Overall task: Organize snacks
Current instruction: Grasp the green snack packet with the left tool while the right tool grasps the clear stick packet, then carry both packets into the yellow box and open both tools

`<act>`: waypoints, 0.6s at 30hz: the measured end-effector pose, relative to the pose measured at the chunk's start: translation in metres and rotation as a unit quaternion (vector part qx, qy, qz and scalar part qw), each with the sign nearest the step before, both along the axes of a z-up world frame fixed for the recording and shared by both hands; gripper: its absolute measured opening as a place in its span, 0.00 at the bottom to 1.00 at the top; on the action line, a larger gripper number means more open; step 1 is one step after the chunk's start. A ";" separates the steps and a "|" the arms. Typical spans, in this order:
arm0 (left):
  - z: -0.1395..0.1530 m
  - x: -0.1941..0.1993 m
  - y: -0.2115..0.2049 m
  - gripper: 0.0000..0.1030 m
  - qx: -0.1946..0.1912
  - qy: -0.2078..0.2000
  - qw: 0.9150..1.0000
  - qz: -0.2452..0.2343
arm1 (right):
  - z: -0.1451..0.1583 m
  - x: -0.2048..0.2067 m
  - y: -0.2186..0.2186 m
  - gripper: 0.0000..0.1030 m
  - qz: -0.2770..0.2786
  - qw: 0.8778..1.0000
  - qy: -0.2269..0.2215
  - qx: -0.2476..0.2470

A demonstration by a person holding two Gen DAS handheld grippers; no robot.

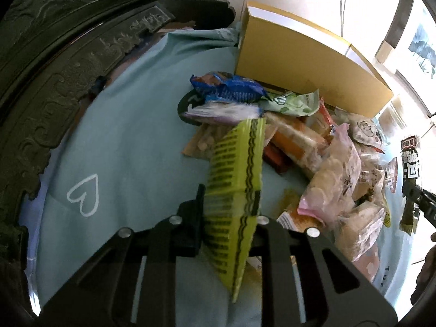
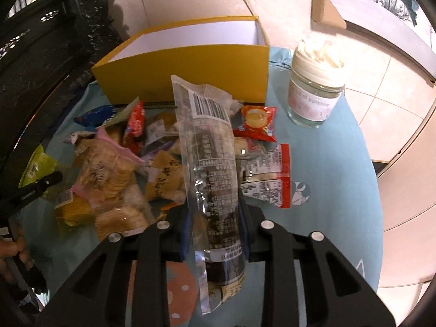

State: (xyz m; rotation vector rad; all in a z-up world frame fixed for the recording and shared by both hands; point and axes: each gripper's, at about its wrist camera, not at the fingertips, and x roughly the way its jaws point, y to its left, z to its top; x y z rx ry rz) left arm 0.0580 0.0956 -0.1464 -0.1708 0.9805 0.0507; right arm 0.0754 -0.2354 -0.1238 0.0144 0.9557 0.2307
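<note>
Our left gripper (image 1: 229,212) has its jaws clamped on a yellow-green packet (image 1: 234,179), lifted above the table (image 1: 130,147). Our right gripper (image 2: 215,218) has its jaws clamped on a clear printed packet (image 2: 209,163), standing upright. Just beyond lies the snack pile (image 2: 117,163), spread over the blue cloth. At the far side stands the open yellow box (image 2: 190,65), touching the pile; a glass jar (image 2: 316,92) sits to its right.
</note>
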 end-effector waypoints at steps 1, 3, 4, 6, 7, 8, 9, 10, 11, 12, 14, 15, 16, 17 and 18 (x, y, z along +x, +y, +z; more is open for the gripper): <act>0.003 -0.002 0.000 0.18 -0.003 -0.003 1.000 -0.001 | 0.001 0.000 0.000 0.28 0.002 1.000 -0.001 0.001; 0.012 -0.005 -0.002 0.18 -0.004 -0.013 1.000 -0.006 | 0.005 -0.004 0.000 0.28 0.004 1.000 -0.004 0.003; 0.017 -0.008 -0.004 0.18 -0.004 -0.019 1.000 -0.010 | 0.008 -0.005 0.002 0.28 0.006 1.000 -0.007 0.004; 0.029 -0.010 -0.007 0.18 -0.006 -0.029 0.999 -0.017 | 0.015 -0.006 0.004 0.28 0.008 1.000 -0.010 0.007; 0.036 -0.010 -0.009 0.18 -0.008 -0.034 0.999 -0.019 | 0.019 -0.007 0.003 0.28 0.009 1.000 -0.012 0.009; 0.042 -0.012 -0.011 0.18 -0.010 -0.039 0.999 -0.021 | 0.025 -0.008 0.003 0.28 0.011 1.000 -0.016 0.011; 0.051 -0.012 -0.014 0.17 -0.010 -0.048 0.999 -0.024 | 0.031 -0.009 0.003 0.28 0.014 1.000 -0.021 0.013; 0.060 -0.011 -0.018 0.17 -0.010 -0.055 0.998 -0.029 | 0.040 -0.009 0.004 0.28 0.018 0.999 -0.027 0.014; 0.069 -0.011 -0.023 0.17 -0.011 -0.063 0.997 -0.034 | 0.046 -0.009 0.006 0.28 0.019 0.999 -0.031 0.015; 0.083 -0.009 -0.029 0.17 -0.014 -0.073 0.996 -0.041 | 0.053 -0.008 0.007 0.28 0.022 0.999 -0.035 0.017; 0.104 -0.006 -0.039 0.17 -0.019 -0.092 0.994 -0.051 | 0.072 -0.005 0.009 0.28 0.027 0.998 -0.048 0.022; 0.112 -0.002 -0.042 0.17 -0.021 -0.097 0.994 -0.054 | 0.082 -0.003 0.010 0.28 0.030 0.998 -0.054 0.026; 0.121 0.002 -0.045 0.17 -0.025 -0.102 0.993 -0.058 | 0.093 0.001 0.012 0.28 0.033 0.997 -0.059 0.030; 0.131 0.008 -0.049 0.17 -0.032 -0.106 0.992 -0.063 | 0.103 0.005 0.013 0.28 0.034 0.997 -0.062 0.034; 0.138 0.013 -0.053 0.17 -0.035 -0.110 0.991 -0.065 | 0.108 0.009 0.013 0.28 0.034 0.997 -0.063 0.037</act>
